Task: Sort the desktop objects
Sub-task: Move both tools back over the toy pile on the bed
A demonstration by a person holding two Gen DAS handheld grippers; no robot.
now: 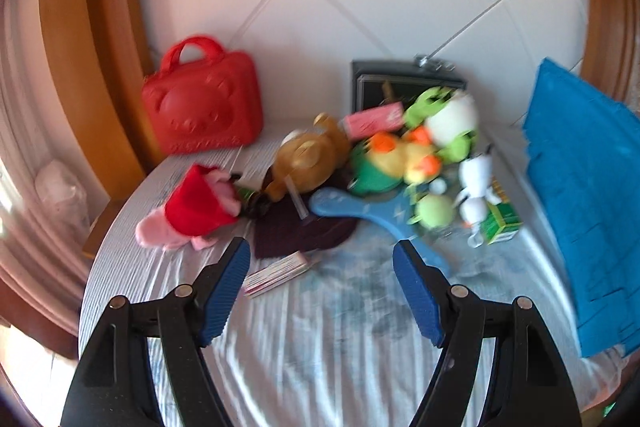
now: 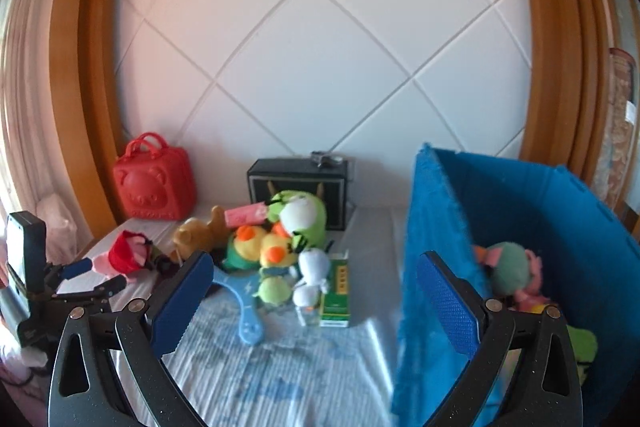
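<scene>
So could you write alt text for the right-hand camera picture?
An open right gripper hangs over a bed sheet, facing a pile of plush toys and a green box. A blue fabric bin at right already holds toys; a red case stands back left.

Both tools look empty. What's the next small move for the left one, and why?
Probably ease the left tool forward and left onto the red-and-pink plush: it is open, empty, and that toy lies nearest, apart from the pile. The blue bin already holds plush toys.
</scene>
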